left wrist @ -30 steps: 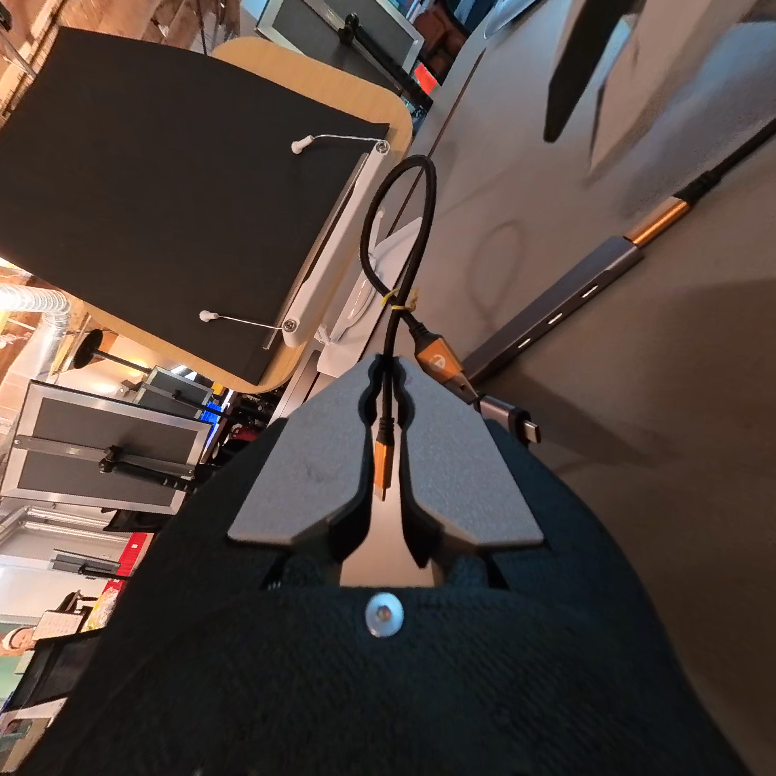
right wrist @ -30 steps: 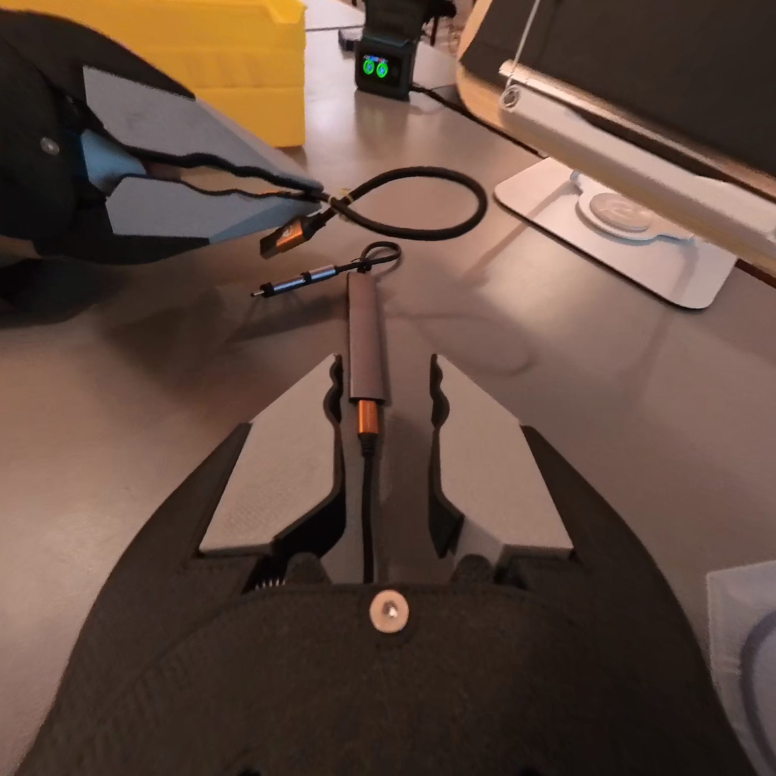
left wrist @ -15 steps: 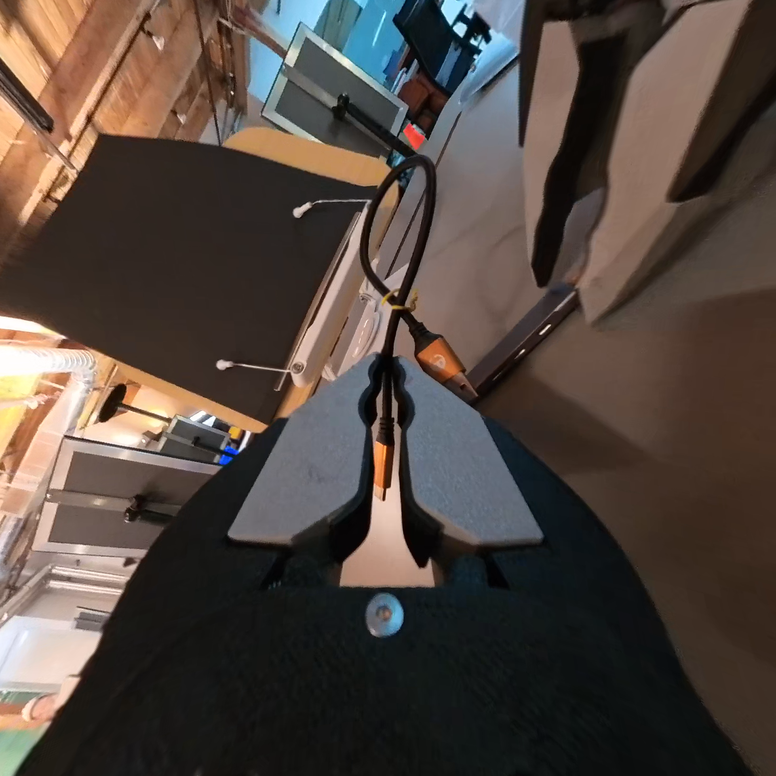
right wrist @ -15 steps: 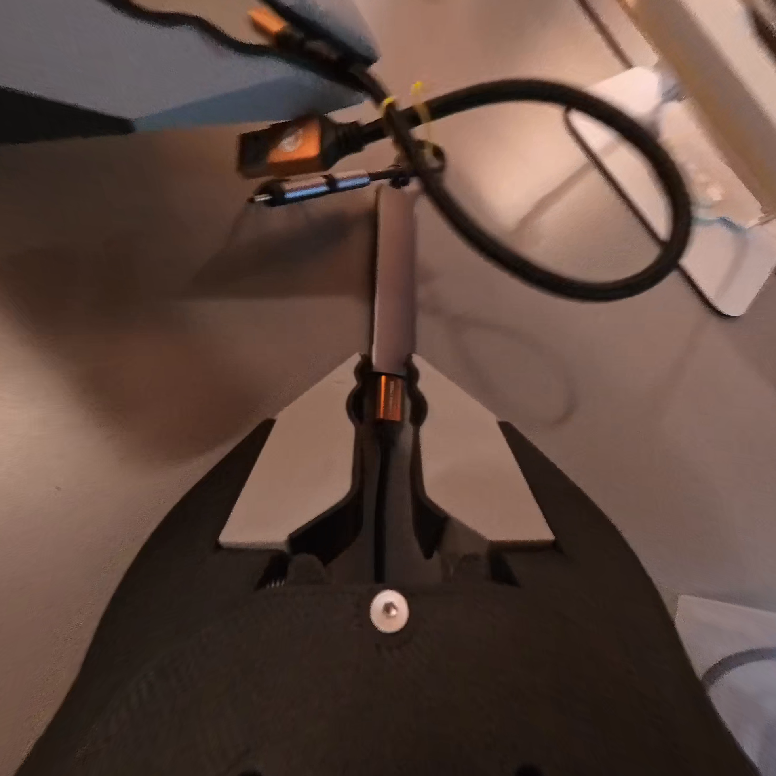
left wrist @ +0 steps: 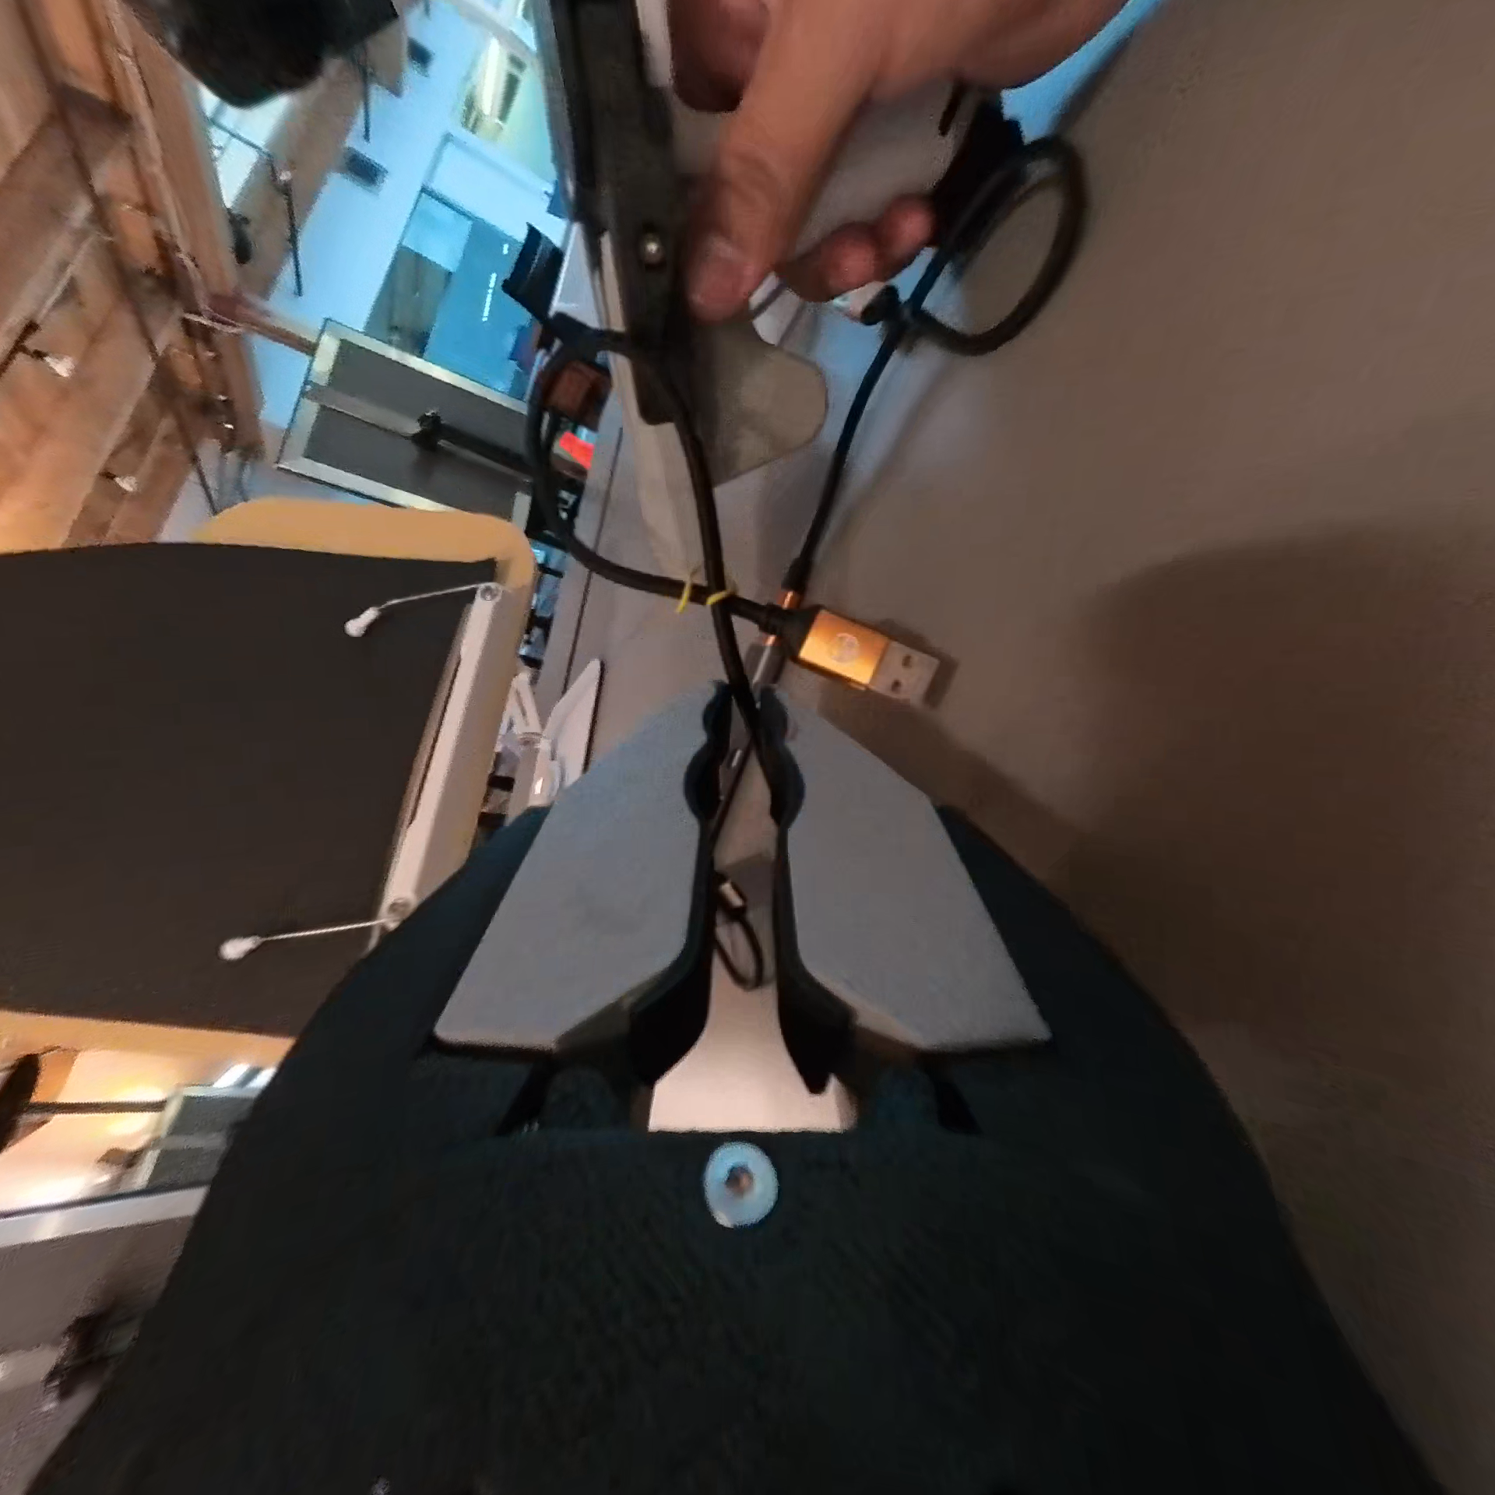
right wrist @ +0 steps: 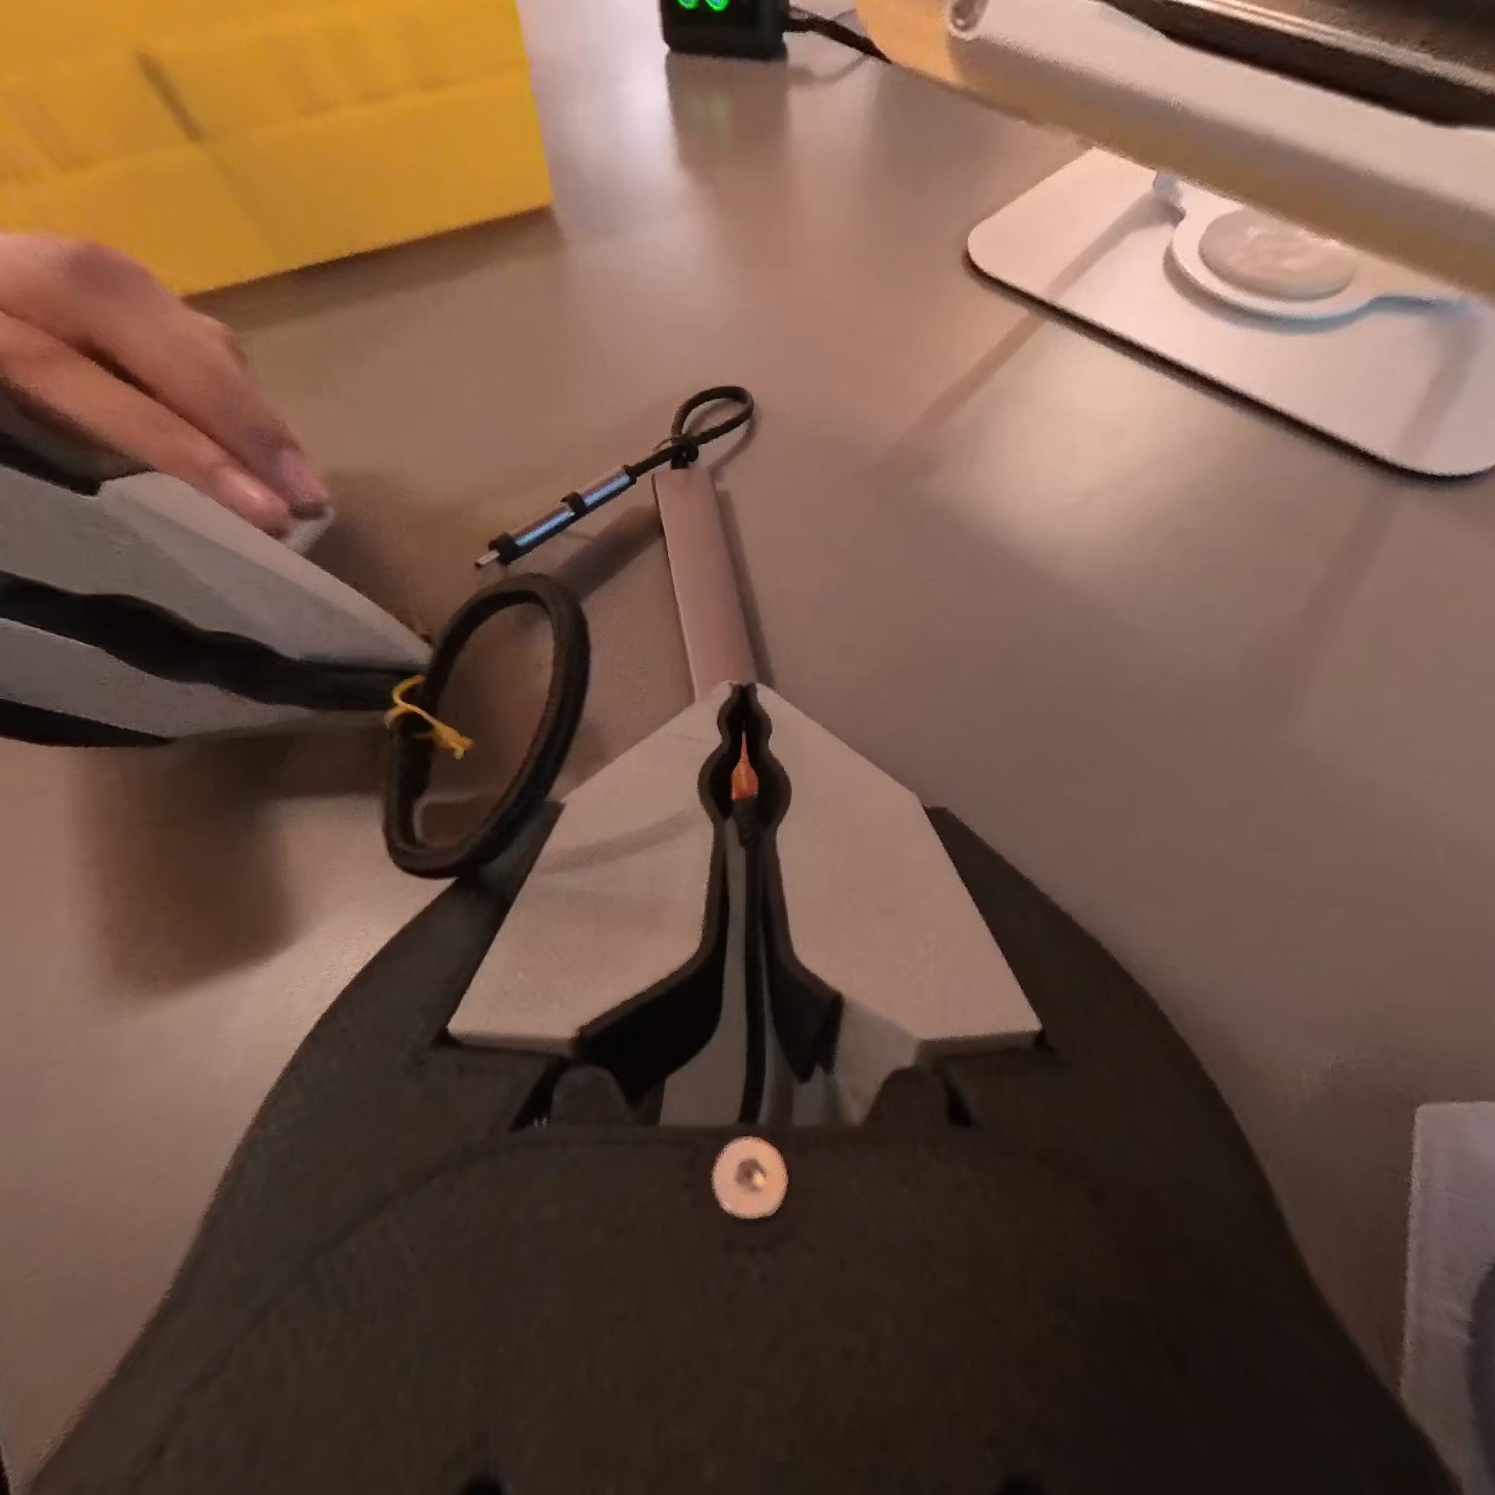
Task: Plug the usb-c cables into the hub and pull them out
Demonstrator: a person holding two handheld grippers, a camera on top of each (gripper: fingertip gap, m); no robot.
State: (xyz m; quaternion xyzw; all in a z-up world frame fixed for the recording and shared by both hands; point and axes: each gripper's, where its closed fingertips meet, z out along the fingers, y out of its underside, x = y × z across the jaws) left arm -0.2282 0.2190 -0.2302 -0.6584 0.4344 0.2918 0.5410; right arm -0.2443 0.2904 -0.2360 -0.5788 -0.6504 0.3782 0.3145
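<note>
Step in hand: I judge this to be the pull-out of the plugged cable from the hub (right wrist: 712, 582), with the second cable carried clear by my other gripper.
Method, pull axis: I draw the right gripper (right wrist: 743, 712) straight back toward 6 o'clock, along the long axis of the hub; a sideways pull would likely lever the plug in its port.
Method, bracing: the hub lies loose on the surface (right wrist: 1052, 647), so it may slide with the plug; I keep the pull short and firm.
Method, clearance: I keep the looped cable (right wrist: 493, 728) away from the hub, toward 9 o'clock, so that it does not snag.
Right gripper: closed narrow around the orange plug (right wrist: 743, 781) at the near end of the hub; its black lead runs back between my fingers toward 6 o'clock.
Left gripper (left wrist: 744, 728): narrow, clamped on the black cord of the looped cable; the orange USB-A plug (left wrist: 857, 651) hangs free just past the tips at 1 o'clock.
Hub location: flat on the surface, extending from the right gripper tips toward 12 o'clock.
Hub tail: its short lead and small connector (right wrist: 558, 522) lie at 11 o'clock, unplugged.
Insertion depth: I cannot tell whether the orange plug is fully seated.
</note>
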